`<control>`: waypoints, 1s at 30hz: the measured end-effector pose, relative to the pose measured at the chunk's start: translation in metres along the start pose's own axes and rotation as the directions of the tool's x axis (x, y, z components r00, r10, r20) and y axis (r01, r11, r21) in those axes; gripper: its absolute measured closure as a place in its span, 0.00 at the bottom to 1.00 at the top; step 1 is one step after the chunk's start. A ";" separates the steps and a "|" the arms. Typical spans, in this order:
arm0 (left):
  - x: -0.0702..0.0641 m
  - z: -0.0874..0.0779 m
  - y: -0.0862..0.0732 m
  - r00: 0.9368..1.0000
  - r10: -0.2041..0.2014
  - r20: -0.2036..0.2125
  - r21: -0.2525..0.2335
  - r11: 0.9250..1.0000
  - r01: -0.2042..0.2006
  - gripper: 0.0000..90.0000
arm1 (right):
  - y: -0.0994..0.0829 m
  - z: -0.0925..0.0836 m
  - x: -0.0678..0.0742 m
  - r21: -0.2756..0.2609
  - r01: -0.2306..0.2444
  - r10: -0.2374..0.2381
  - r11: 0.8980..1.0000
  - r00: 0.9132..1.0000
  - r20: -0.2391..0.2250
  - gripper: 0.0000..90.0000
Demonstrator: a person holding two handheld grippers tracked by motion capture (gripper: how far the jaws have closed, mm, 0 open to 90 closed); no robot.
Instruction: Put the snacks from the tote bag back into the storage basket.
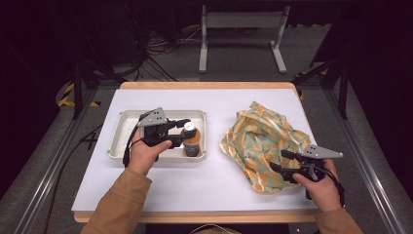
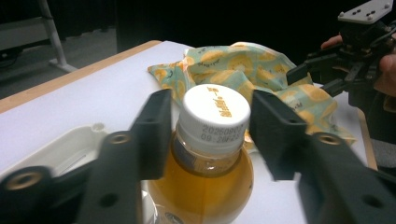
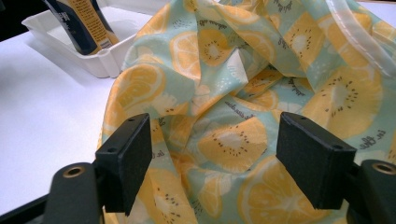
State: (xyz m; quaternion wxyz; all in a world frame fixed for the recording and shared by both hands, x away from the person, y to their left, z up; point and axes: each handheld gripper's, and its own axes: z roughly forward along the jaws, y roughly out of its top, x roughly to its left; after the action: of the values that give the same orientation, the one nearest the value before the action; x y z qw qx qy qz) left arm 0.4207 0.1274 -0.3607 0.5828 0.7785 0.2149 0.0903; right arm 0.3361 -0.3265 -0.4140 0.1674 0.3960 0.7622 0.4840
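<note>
A small bottle point(image 1: 191, 142) of amber drink with a white cap point(image 2: 215, 108) stands upright at the right end of a white tray point(image 1: 127, 116). My left gripper point(image 1: 181, 132) has a jaw on each side of the bottle's neck and cap point(image 2: 210, 126); a narrow gap shows at the pads, so it is open. A crumpled cloth point(image 1: 260, 136) printed with orange slices lies on the right half of the table. My right gripper point(image 1: 280, 161) stands open at the cloth's near right edge, its jaws spread over the fabric point(image 3: 212, 158) without pinching it.
The white tabletop point(image 1: 160, 190) has a wooden rim. Between tray and cloth runs a bare strip. The bottle point(image 3: 81, 23) and the tray's corner point(image 3: 70, 51) lie beyond the cloth in the right gripper view. A white stand point(image 1: 241, 22) and cables sit on the floor behind.
</note>
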 end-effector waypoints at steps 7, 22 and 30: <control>-0.007 -0.009 0.007 0.998 -0.018 -0.059 -0.052 0.999 0.015 0.26 | 0.001 0.001 0.000 -0.002 0.004 -0.004 1.000 1.000 -0.005 0.30; -0.021 -0.072 0.001 0.989 -0.022 -0.146 -0.048 0.999 0.015 0.17 | 0.015 0.004 0.001 -0.040 0.035 -0.036 0.999 0.999 -0.021 0.28; -0.022 -0.100 -0.014 0.983 -0.016 -0.185 -0.013 1.000 0.013 0.15 | 0.017 -0.004 0.000 -0.072 0.044 -0.044 0.996 0.999 -0.011 0.26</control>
State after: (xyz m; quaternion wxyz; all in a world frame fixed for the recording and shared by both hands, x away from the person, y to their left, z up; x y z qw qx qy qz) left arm 0.3586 0.2073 -0.3408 0.5656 0.7616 0.2732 0.1594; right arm 0.3413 -0.3251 -0.3970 0.1873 0.3698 0.7539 0.5097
